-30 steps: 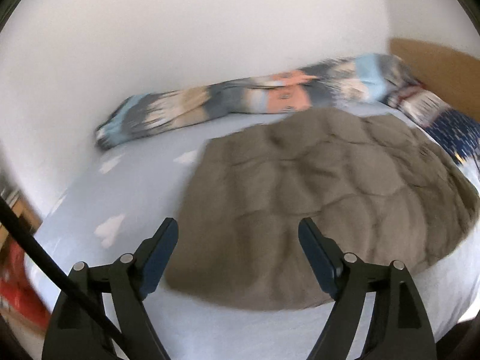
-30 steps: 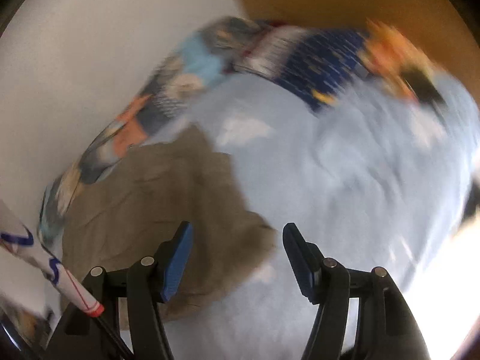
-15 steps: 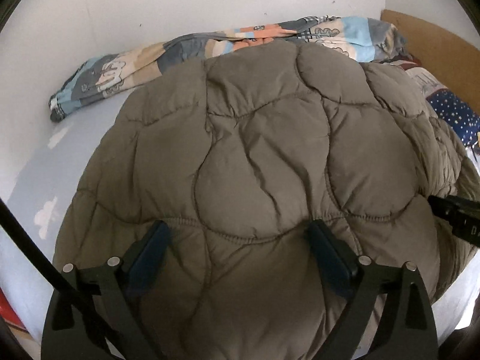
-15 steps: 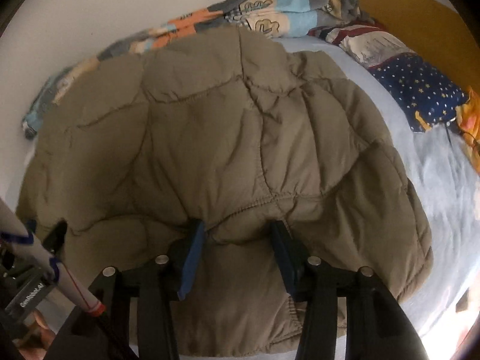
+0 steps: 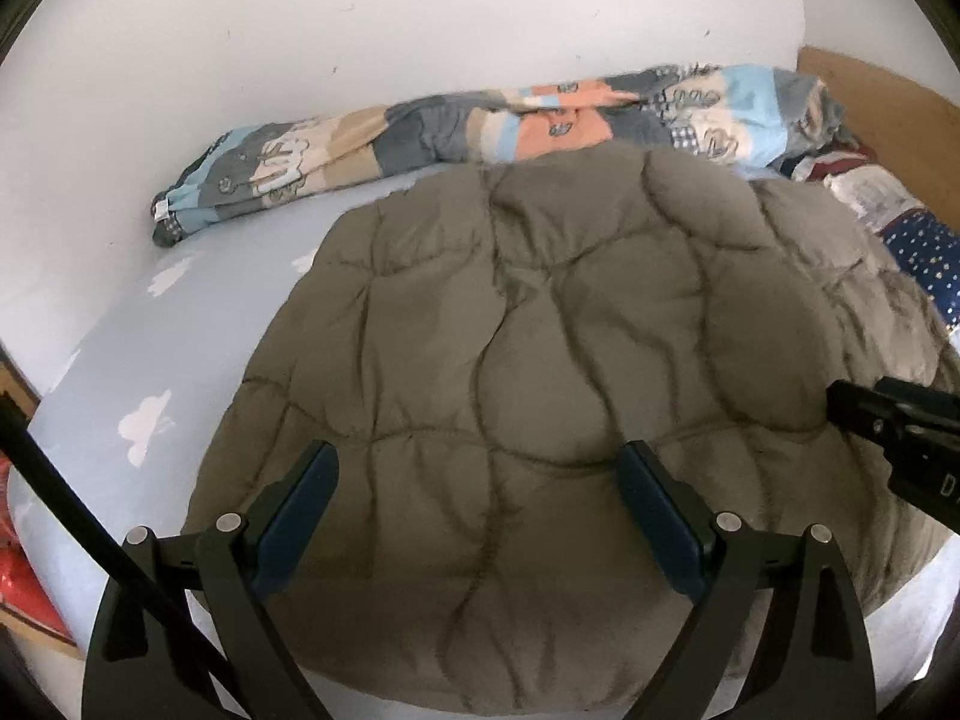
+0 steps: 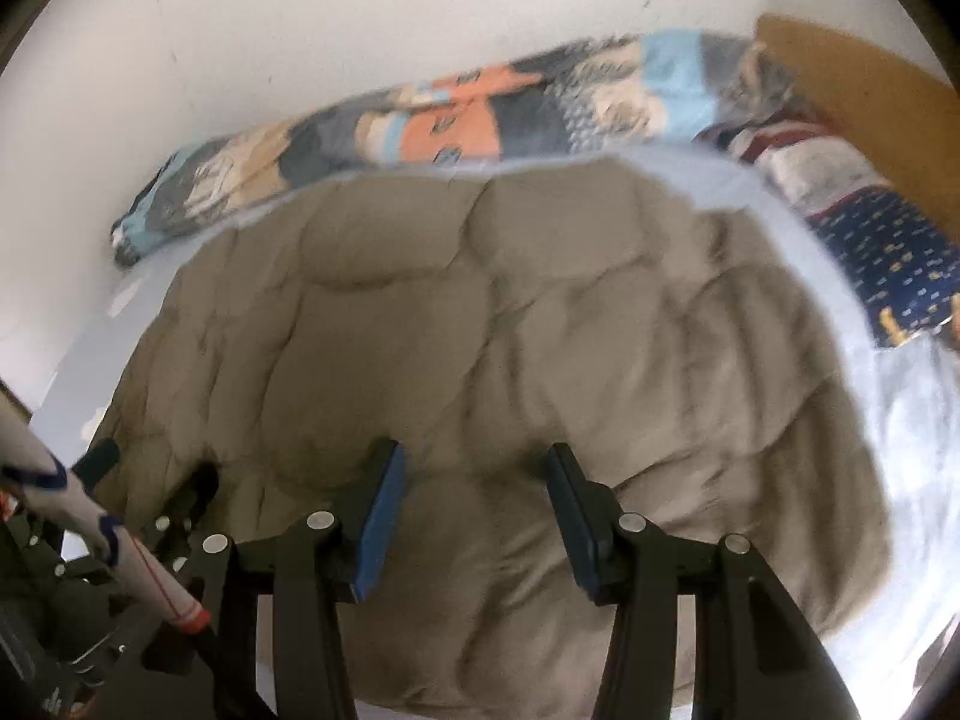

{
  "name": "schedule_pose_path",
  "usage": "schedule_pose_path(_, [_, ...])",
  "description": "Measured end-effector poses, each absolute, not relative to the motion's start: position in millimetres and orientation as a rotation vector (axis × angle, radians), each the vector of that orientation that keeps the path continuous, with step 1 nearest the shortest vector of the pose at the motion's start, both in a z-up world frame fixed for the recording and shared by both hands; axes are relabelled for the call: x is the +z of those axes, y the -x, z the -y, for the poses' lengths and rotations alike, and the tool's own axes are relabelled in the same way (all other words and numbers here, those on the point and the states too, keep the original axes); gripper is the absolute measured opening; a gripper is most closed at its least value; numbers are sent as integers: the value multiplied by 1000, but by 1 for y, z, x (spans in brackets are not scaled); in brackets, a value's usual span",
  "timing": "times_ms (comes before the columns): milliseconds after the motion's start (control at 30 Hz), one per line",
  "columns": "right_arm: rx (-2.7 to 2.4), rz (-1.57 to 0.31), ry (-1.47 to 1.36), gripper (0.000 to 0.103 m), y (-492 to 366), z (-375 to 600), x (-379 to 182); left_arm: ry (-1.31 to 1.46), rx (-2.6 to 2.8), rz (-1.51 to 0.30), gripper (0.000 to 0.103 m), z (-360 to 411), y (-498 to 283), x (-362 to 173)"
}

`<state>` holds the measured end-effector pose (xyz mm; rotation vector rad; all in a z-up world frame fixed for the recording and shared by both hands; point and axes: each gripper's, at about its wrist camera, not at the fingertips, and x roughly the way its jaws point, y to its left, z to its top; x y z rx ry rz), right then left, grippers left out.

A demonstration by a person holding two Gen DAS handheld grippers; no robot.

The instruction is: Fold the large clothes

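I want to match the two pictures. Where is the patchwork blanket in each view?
Left wrist: the patchwork blanket runs along the wall at the top, behind the brown jacket.
Right wrist: the same band across the top, blurred.
Shared landmark: the starry blue pillow at the right edge.

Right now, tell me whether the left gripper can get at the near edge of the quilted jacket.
Probably yes. The left gripper hangs open right above the quilted jacket, whose near hem lies bare beneath it; the right gripper sits off to the side.
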<state>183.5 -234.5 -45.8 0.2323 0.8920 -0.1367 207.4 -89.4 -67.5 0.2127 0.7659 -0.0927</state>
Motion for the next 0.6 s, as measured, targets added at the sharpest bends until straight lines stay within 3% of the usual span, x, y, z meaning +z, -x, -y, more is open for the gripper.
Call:
schedule_pose_path(300, [-134, -894, -264, 55, -185, 244, -46, -184, -105, -795, 94, 84, -212, -73])
schedule_pose_path(467, [-313, -798, -320, 55, -148, 286, -25, -197, -115, -743, 94, 82, -194, -61])
schedule_pose_path(600, [-531, -844, -455, 56, -118, 338, -46, -210, -106, -692, 94, 80, -178, -51])
